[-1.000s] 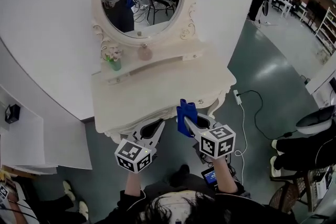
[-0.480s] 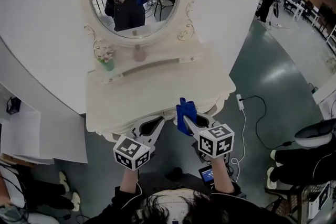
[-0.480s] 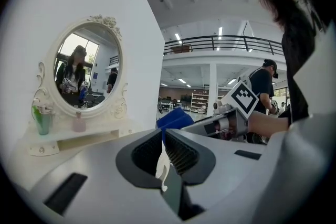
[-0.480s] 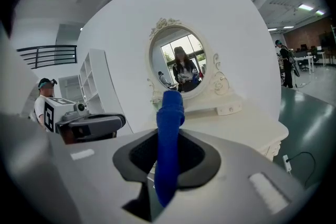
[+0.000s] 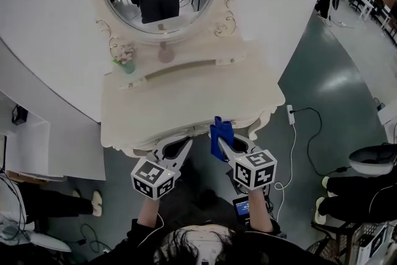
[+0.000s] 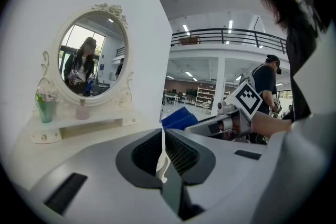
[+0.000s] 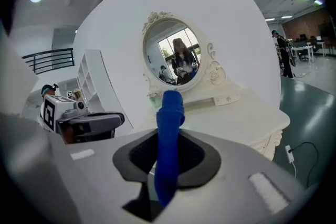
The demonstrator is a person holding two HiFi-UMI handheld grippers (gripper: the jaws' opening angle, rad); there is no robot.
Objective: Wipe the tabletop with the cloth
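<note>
The wiping looks not yet begun — the blue cloth (image 5: pixel 219 131) stands clenched in the right gripper (image 5: pixel 224 144) above the near edge of the cream surface (image 5: pixel 186 102), the left gripper (image 5: pixel 178 149) closed on nothing — so all of it seems left to wipe.

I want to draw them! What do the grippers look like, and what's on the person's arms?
Both the left gripper and right gripper are light grey, with two pointed jaws lined with black ribbed pads. Each carries a white cube printed with black square markers. The person wears dark sleeves.
</note>
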